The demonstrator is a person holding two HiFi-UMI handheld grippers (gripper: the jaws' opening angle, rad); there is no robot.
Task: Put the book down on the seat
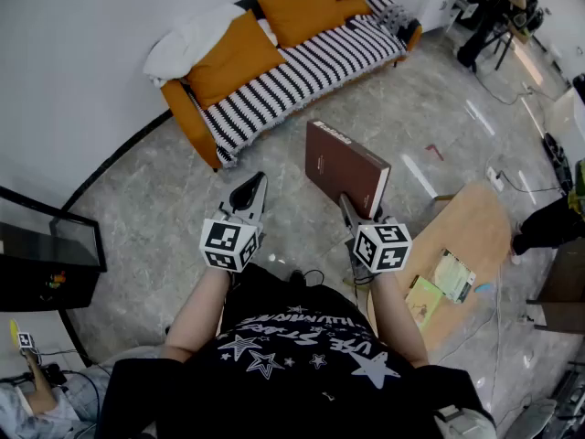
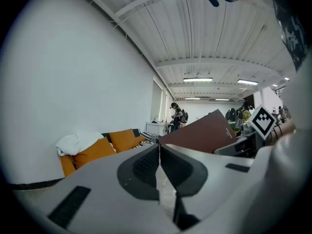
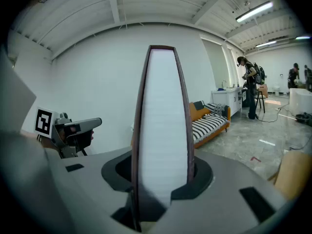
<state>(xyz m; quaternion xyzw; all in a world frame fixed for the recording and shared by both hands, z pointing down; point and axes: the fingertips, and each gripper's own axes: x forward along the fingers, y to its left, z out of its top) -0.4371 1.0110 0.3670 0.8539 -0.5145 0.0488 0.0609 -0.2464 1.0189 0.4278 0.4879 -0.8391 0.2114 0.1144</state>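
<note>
In the head view, over the grey stone floor, my right claw [image 1: 350,210] pinches the brown hardback book [image 1: 345,165] at its near lower edge. The book hangs tilted in the air, well apart from the striped sofa [image 1: 302,67] against the wall, where it is meant to go. My left claw [image 1: 254,186] rides beside it, not touching the book. A wooden table [image 1: 466,236] sits off to my right.

In the left gripper view, my left claw [image 2: 159,150] has its jaws drawn together on nothing. Past them the book's cover [image 2: 204,133] slants up at the right, and the sofa [image 2: 97,150] with its orange cushions lies far off to the left.

In the right gripper view, my right claw [image 3: 163,179] stands about half open because the book [image 3: 162,121] fills it. The pads press on both covers, and the white page block faces me and rises straight up. The sofa [image 3: 212,123] shows behind it to the right.

I judge the book thick, stiff and fairly heavy for a hold this near one edge, so it will want to swing in the pads, and the smooth boards may slide. A deeper bite across both covers, nearer the middle of that edge, would steady it. It is not fragile, though the corners could dent. If I let go while it stands on edge, it may topple or fan open, so I would lay it flat on the soft seat.
</note>
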